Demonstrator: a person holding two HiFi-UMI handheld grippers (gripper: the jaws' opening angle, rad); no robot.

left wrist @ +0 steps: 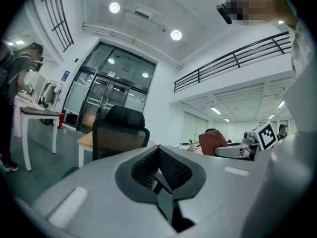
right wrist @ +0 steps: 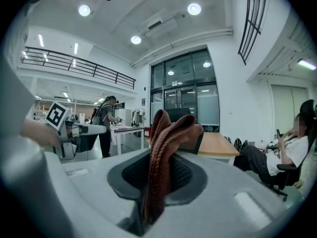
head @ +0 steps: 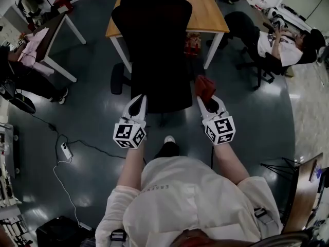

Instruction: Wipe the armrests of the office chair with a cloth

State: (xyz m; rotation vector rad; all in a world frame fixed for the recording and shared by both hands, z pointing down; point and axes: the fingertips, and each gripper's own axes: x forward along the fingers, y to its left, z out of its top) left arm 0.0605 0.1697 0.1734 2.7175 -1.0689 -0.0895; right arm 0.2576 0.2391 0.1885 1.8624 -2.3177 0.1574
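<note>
Right gripper view shows the right gripper (right wrist: 152, 185) clamping the cloth (right wrist: 168, 133), unclear overhead.

Head camera looks steeply down from above the person (head: 190, 194) onto the office chair (head: 154, 45), the wooden table (head: 205, 9) behind it, and the left gripper (head: 138, 103) and right gripper (head: 206, 101) close below. Left gripper camera sits right behind its closed jaws and faces about level, slightly up, past the chair back to the glass wall (left wrist: 106, 103) and ceiling (left wrist: 143, 14), with the right gripper at its right edge. Right gripper camera faces the same way, the clamped cloth (right wrist: 166, 152) filling its middle and the left gripper at its left edge; all three views share chair and table.
</note>
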